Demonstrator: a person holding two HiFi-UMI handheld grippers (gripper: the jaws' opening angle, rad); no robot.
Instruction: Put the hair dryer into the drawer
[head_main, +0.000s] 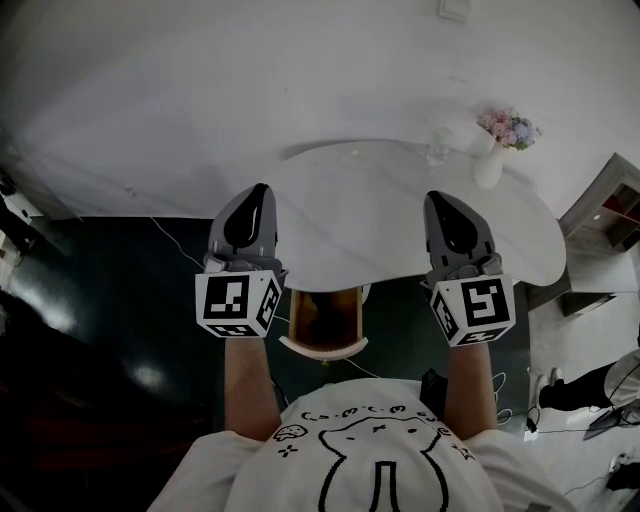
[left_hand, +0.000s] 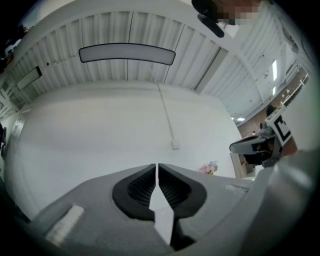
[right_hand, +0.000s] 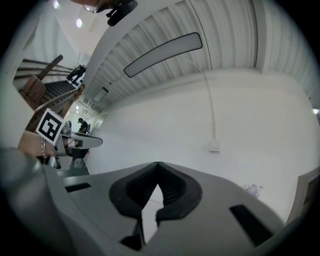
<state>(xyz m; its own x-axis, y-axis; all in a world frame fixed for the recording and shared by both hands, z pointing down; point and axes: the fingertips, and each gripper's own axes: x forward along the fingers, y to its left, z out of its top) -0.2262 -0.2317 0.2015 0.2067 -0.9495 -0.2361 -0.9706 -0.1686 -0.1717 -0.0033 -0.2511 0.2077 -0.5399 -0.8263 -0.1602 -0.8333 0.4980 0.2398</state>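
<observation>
Over the near edge of the table (head_main: 380, 215) you're holding both grippers up, roughly level, pointing at the wall (head_main: 250, 90), well apart from each other.

Left gripper (head_main: 258, 195): jaws fully closed, pads (left_hand: 142, 187) meeting at the tips, nothing between them. The left gripper view looks at bare wall, with a small box (left_hand: 175, 144) on a thin vertical line and a long light panel (left_hand: 127, 53) above.

Right gripper (head_main: 440, 200): jaws also closed, pads (right_hand: 172, 187) touching at the tips, nothing held. The right gripper view shows the same wall and box. Each gripper shows at the edge of the other's view, marker cube (right_hand: 50, 125) facing the camera.

Drawer (head_main: 322, 348): pulled out from under the table's near edge, sitting between your forearms and below both grippers. Neither gripper is near it.

Dryer: not in either grip. The drawer interior is dark brown and shadowed, so I can't tell whether it lies in there.

Vase (head_main: 490, 165) with flowers stands at the far right of the table, clear of both grippers. Floor (head_main: 120, 300) to your left is dark and glossy.
</observation>
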